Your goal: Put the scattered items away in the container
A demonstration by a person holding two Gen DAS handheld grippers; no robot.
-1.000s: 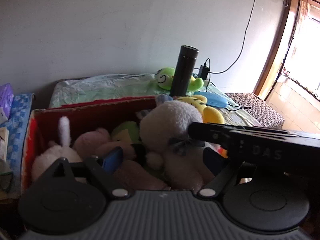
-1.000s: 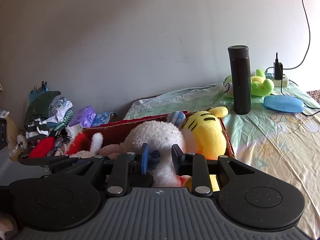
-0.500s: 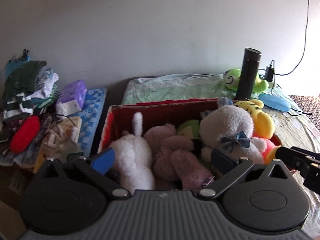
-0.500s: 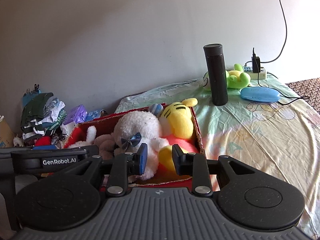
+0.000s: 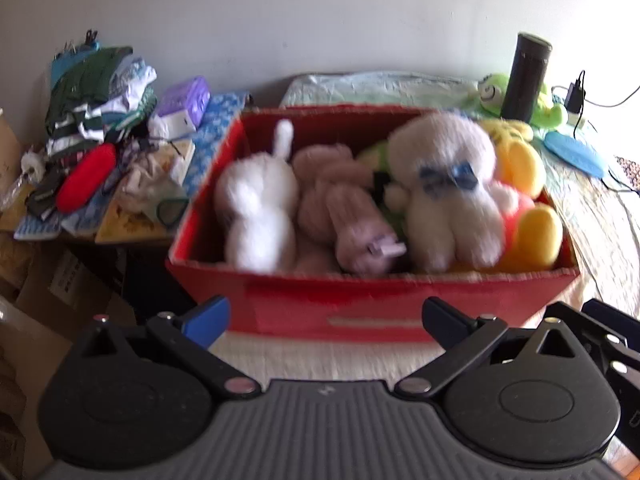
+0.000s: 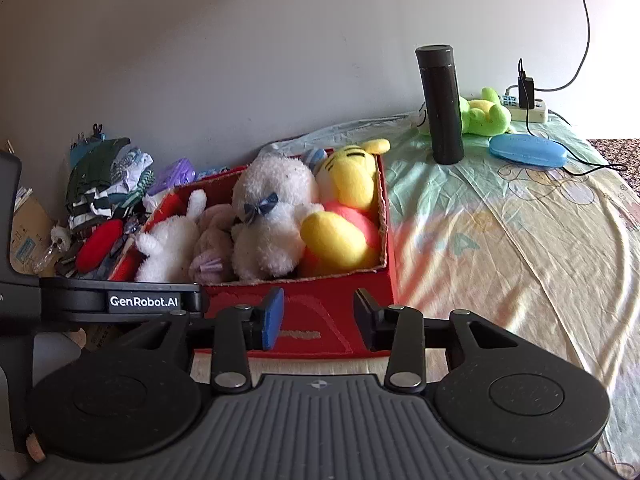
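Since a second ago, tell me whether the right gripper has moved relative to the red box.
Yes. The right gripper has pulled back from the red box: its jaws, earlier level with the toys, now sit before the box's front wall, empty and opening.

Daylight from right, moderate brightness. Left wrist view: motion blur throughout, plush toys (image 5: 448,192) and box (image 5: 372,304) soft; overexposed glare at right edge. Right wrist view: sharp; sunlit streaks on bedsheet (image 6: 520,232). Both: fisheye bending, dark vignette corners, wall (image 6: 240,48) evenly grey.
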